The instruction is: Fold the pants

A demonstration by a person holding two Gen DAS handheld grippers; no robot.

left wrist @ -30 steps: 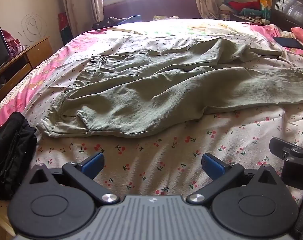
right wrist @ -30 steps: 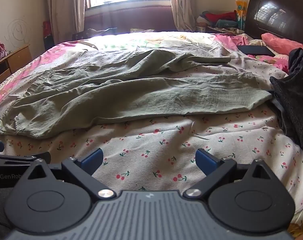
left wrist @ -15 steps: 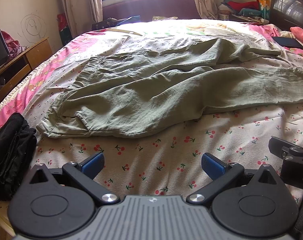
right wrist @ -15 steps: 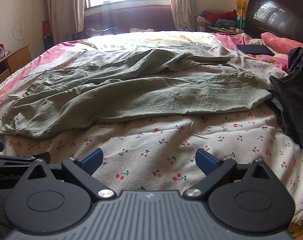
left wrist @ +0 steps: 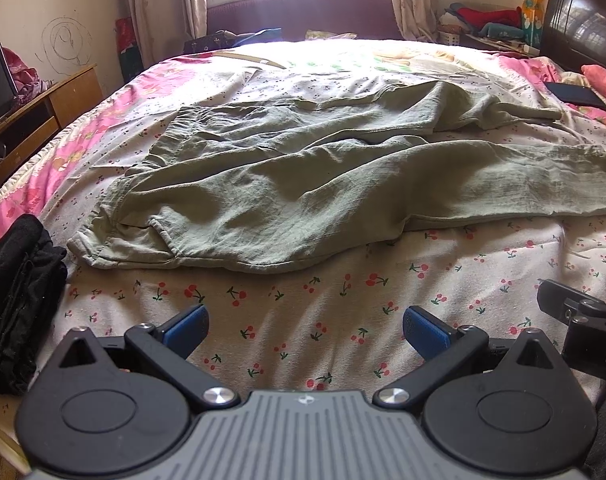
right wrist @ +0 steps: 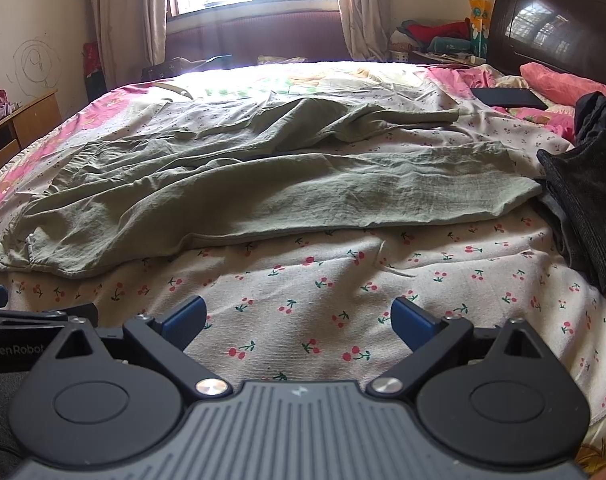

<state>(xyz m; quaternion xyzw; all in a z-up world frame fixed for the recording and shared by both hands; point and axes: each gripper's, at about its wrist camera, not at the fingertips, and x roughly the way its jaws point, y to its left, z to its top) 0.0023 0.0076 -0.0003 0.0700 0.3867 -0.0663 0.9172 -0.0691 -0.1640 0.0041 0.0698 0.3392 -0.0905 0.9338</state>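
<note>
Bed [left wrist: 343, 320]: covered by a cherry-print sheet, pink-bordered at the far edges. Green pants [left wrist: 303, 184] lie unfolded and wrinkled across its middle, waistband toward the left, both legs running right, the nearer leg partly overlapping the farther. Black garment [left wrist: 19, 300] sits at the bed's left edge; a dark garment [right wrist: 583, 208] lies at the right, just beside the near leg's cuff. Left gripper [left wrist: 305, 330]: fingers spread, holding nothing, over bare sheet short of the pants. Right gripper [right wrist: 299, 318]: fingers likewise spread, empty.
</note>
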